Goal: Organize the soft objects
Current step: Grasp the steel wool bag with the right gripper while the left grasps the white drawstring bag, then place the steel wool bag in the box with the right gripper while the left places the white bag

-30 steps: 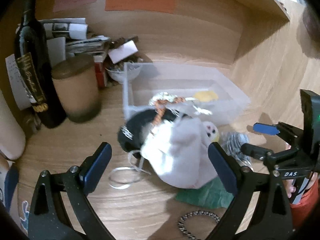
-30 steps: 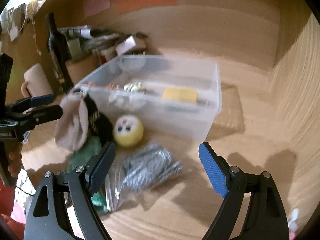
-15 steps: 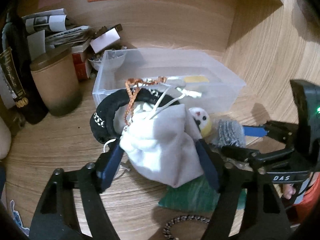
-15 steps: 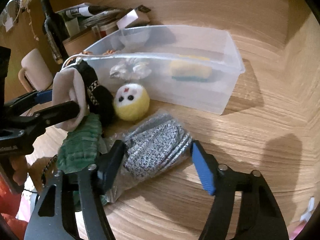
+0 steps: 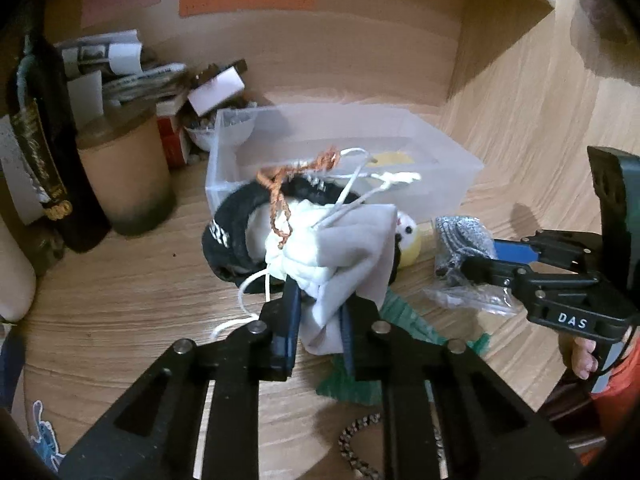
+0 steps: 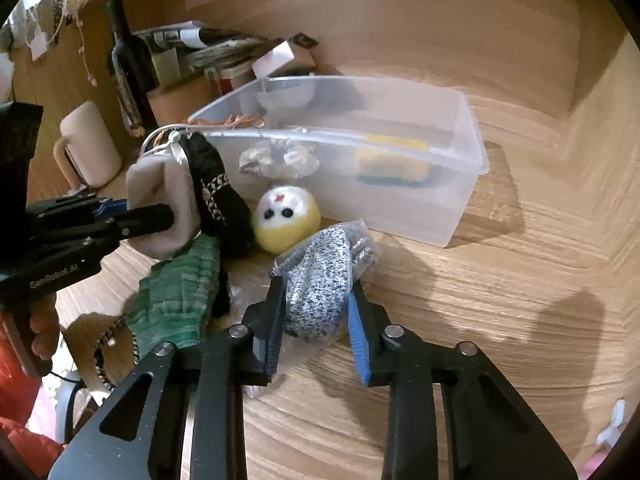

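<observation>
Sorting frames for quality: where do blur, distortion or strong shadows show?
Left wrist view: fisheye bends the desk edges; the wine bottle and tan jar look soft. Right wrist view: sharper; the right gripper casts a dark shadow on the desk.

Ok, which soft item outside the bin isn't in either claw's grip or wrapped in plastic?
The yellow plush ball with the white face, resting against the clear bin.

Left gripper (image 5: 318, 322) low over the counter, fingers (image 5: 289, 320) pinched nearly together on pale cloth, right gripper (image 6: 316, 320) beside it, fingers (image 6: 358, 340) clamped on a speckled bundle
</observation>
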